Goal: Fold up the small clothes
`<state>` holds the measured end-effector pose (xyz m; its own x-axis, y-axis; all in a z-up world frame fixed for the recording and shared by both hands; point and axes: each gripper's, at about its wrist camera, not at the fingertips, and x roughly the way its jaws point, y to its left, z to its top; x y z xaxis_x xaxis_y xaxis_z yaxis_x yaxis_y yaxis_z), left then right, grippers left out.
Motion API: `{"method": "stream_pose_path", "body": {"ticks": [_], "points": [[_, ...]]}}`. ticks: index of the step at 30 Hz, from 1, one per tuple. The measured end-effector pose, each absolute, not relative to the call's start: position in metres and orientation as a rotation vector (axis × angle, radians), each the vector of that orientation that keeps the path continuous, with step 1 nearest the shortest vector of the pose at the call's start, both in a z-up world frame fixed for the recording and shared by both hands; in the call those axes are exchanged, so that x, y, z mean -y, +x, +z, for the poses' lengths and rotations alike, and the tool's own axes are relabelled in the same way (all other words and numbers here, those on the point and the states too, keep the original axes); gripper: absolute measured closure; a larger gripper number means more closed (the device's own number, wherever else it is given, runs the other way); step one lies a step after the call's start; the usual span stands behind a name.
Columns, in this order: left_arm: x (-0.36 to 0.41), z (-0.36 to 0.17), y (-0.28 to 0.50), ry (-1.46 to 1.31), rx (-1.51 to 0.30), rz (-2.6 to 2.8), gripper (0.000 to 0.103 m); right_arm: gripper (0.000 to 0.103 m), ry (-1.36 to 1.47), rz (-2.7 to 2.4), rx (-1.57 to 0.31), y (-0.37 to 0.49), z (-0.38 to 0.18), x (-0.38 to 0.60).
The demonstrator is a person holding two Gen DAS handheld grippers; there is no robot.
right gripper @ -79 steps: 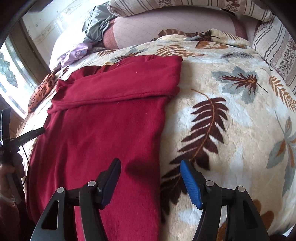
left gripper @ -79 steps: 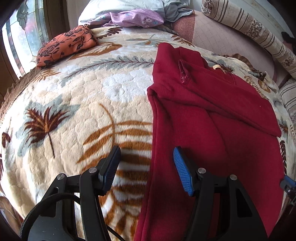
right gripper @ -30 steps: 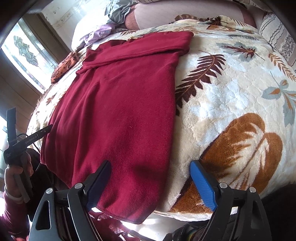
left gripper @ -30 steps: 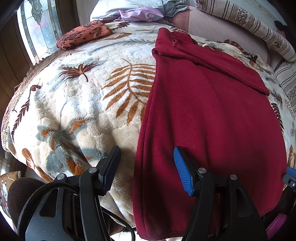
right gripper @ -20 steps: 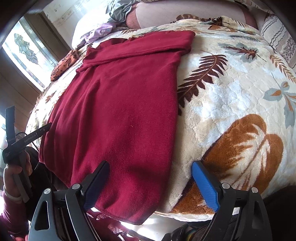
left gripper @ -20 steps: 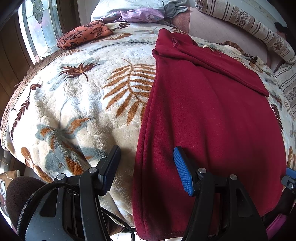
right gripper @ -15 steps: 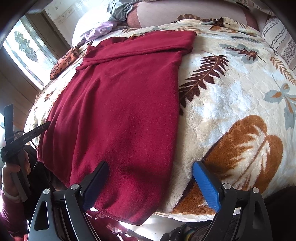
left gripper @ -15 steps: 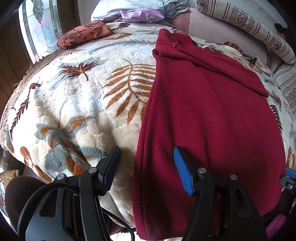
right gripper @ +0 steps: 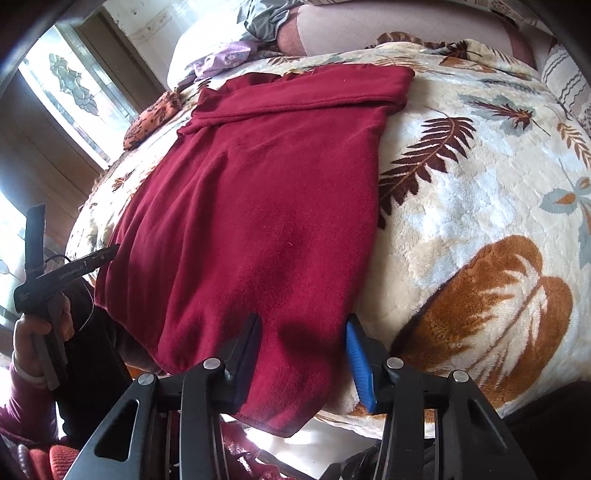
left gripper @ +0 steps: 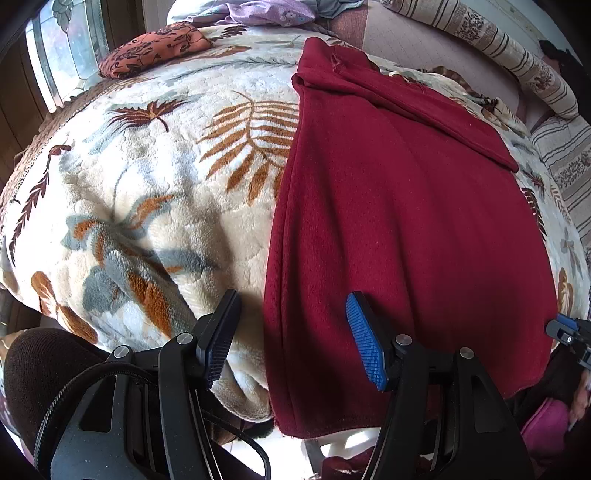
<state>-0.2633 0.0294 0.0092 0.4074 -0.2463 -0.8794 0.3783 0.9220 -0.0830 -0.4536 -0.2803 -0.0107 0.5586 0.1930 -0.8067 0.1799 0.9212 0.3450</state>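
A dark red garment (left gripper: 399, 221) lies flat on a leaf-patterned blanket (left gripper: 155, 192), its far end folded over and its near hem hanging over the bed's edge. My left gripper (left gripper: 291, 332) is open and straddles the garment's near left corner. In the right wrist view the garment (right gripper: 258, 206) fills the middle. My right gripper (right gripper: 303, 350) is open, narrower than before, with its jaws around the garment's near right corner. The left gripper (right gripper: 70, 273) shows at the left of that view.
An orange patterned cloth (left gripper: 155, 48) and a purple garment (left gripper: 266, 11) lie at the bed's far end. Striped bolsters (left gripper: 491, 51) line the far right. A window (left gripper: 70, 48) is on the left. The blanket (right gripper: 480, 221) spreads to the right.
My right gripper has moved forward onto the garment's near right corner and its jaws have narrowed. My left gripper has barely moved.
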Motion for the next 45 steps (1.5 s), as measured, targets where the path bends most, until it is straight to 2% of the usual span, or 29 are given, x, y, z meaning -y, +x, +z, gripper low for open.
{"method": "stream_pose_path", "body": {"ticks": [11, 18, 23, 25, 26, 27, 28, 29, 32, 45], "points": [[-0.039, 0.006, -0.273, 0.094, -1.158, -0.456, 0.043, 0.058, 0.569, 0.147, -1.017, -0.462, -0.022, 0.281], [-0.044, 0.005, -0.267, 0.041, -1.198, -0.482, 0.043, 0.059, 0.539, 0.252, -1.056, -0.460, -0.022, 0.264], [-0.045, 0.007, -0.268, 0.057, -1.201, -0.497, 0.044, 0.065, 0.507, 0.273, -1.040, -0.453, -0.021, 0.257], [-0.044, 0.007, -0.270, 0.083, -1.198, -0.502, 0.051, 0.065, 0.506, 0.268, -1.042, -0.450, -0.024, 0.256], [-0.044, 0.006, -0.270, 0.097, -1.197, -0.501, 0.059, 0.068, 0.508, 0.270, -1.039, -0.449, -0.026, 0.256], [-0.044, 0.007, -0.269, 0.100, -1.197, -0.503, 0.067, 0.070, 0.502, 0.268, -1.037, -0.448, -0.026, 0.254], [-0.045, 0.007, -0.268, 0.094, -1.201, -0.507, 0.072, 0.078, 0.492, 0.264, -1.032, -0.447, -0.025, 0.255], [-0.047, 0.008, -0.267, 0.091, -1.204, -0.506, 0.081, 0.086, 0.482, 0.257, -1.021, -0.446, -0.022, 0.255], [-0.050, 0.014, -0.264, 0.087, -1.206, -0.514, 0.093, 0.090, 0.474, 0.253, -0.977, -0.444, -0.012, 0.257], [-0.024, 0.087, -0.218, -0.037, -1.055, -0.660, 0.095, 0.091, 0.565, 0.235, -0.733, -0.418, 0.053, 0.295]]}}
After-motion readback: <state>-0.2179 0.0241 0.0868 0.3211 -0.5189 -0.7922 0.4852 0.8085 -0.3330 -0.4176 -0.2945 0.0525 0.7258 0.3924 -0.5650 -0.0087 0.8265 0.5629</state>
